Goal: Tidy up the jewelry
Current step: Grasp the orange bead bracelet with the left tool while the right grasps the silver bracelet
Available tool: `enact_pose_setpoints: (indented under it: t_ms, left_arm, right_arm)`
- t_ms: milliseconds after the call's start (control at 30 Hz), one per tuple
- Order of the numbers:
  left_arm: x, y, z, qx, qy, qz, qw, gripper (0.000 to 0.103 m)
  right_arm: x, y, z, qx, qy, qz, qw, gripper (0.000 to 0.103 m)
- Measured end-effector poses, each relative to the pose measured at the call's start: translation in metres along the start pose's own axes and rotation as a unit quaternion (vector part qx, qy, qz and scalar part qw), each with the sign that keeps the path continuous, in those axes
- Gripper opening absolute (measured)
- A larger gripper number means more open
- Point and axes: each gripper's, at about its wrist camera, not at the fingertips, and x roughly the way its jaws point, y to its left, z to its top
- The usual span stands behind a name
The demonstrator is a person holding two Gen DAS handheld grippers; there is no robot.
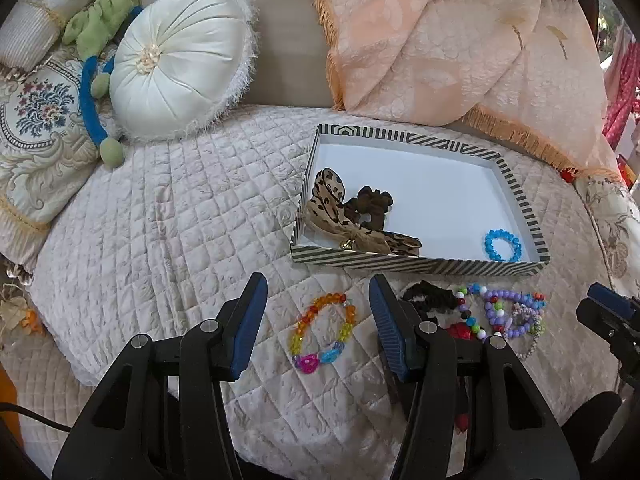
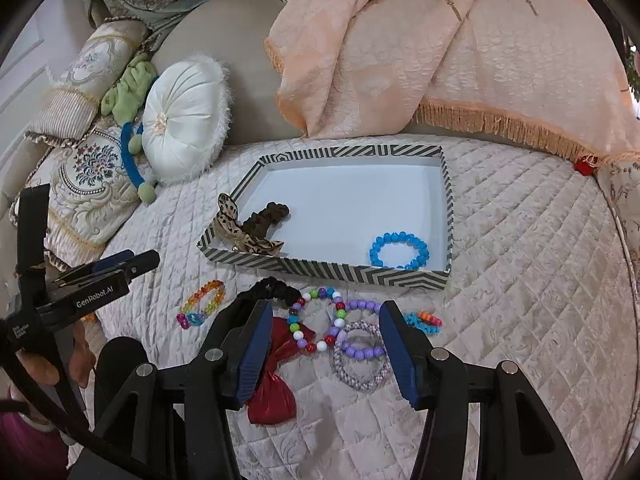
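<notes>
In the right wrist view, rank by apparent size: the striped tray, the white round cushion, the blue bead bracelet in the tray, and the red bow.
1. striped tray
2. white round cushion
3. red bow, though it lies nearest the camera and the right gripper partly hides it
4. blue bead bracelet

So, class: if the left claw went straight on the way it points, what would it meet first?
Probably the rainbow bracelet: it lies on the quilt between the open left claw fingers, just ahead. The striped tray is beyond it. Depth is hard to judge through the fisheye.
</notes>
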Motion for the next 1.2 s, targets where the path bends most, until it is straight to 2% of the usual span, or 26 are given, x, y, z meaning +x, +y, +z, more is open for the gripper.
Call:
enact_pose_setpoints:
  t_ms: [367, 500, 733, 967, 1067, 1200]
  left_arm:
    - [-0.003, 0.009, -0.008, -0.002, 0.008, 0.001, 1.0000, 0.053]
    - [0.006, 0.029, -0.007, -0.036, 0.041, -0.031, 0.9980, 0.053]
    - [0.034, 0.045, -0.015, -0.053, 0.095, -0.047, 0.9930, 0.053]
    - [0.069, 0.046, -0.024, -0.047, 0.130, -0.021, 0.9902, 0.053]
    - [0.082, 0.047, -0.026, -0.045, 0.139, -0.010, 0.9892, 0.053]
    - [0.094, 0.046, -0.027, -0.042, 0.148, 0.000, 0.9881, 0.053]
  right_arm:
    - [-0.004, -0.001, -0.011, -0.002, 0.009, -0.001, 1.000, 0.054]
    - [-0.004, -0.004, -0.015, -0.001, 0.014, -0.005, 1.000, 0.055]
    - [0.013, -0.021, -0.030, 0.010, 0.045, -0.009, 0.999, 0.055]
    - [0.027, -0.032, -0.038, -0.001, 0.060, -0.021, 0.998, 0.054]
    - [0.035, -0.038, -0.040, -0.006, 0.069, -0.037, 0.997, 0.047]
    - [0.043, -0.041, -0.035, -0.002, 0.067, -0.028, 0.997, 0.043]
